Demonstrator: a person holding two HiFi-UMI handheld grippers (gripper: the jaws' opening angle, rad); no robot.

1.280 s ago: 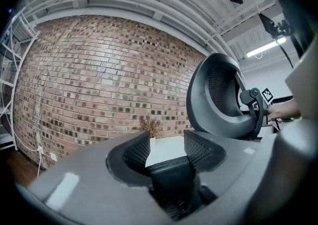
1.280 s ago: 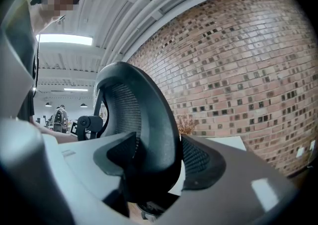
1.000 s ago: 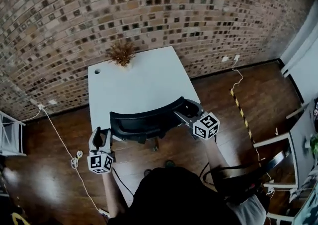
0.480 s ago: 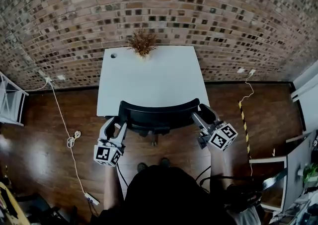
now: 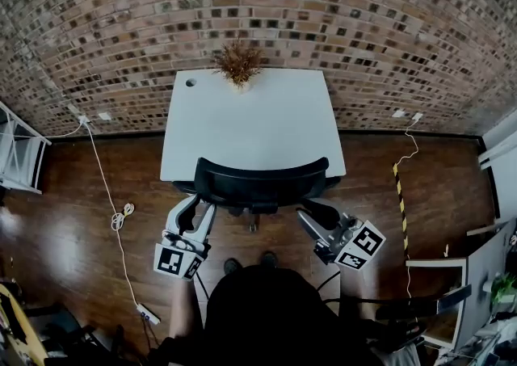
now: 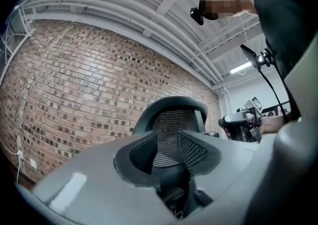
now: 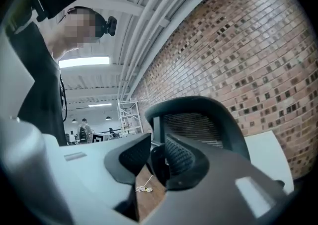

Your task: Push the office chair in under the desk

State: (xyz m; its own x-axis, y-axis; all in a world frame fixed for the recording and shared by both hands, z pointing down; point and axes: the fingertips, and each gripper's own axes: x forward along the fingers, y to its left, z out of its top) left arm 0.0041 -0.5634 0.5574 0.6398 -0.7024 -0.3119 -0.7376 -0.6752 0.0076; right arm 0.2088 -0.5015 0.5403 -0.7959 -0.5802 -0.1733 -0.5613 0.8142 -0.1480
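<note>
Office chair (image 5: 260, 183) is now seen squared up to the table (image 5: 250, 118). The backrest sits at the near edge and the seat is hidden under the top. A second ago the backrest was skewed, with the right gripper (image 5: 307, 215) on its right end. That contact has since been released.

Both grippers have been drawn back to the near side, clear of the chair, left and right of the backrest.

The left gripper (image 5: 198, 204) jaws have just been closed and are now together, with nothing held. The right gripper jaws have just been closing and are nearly together with a slit left. Only floor is seen through it, so it's empty too.

The push is judged done or nearly so. How deep the seat sits can't be confirmed from above. No further contact looks needed unless the backrest is wanted tighter against the edge.
</note>
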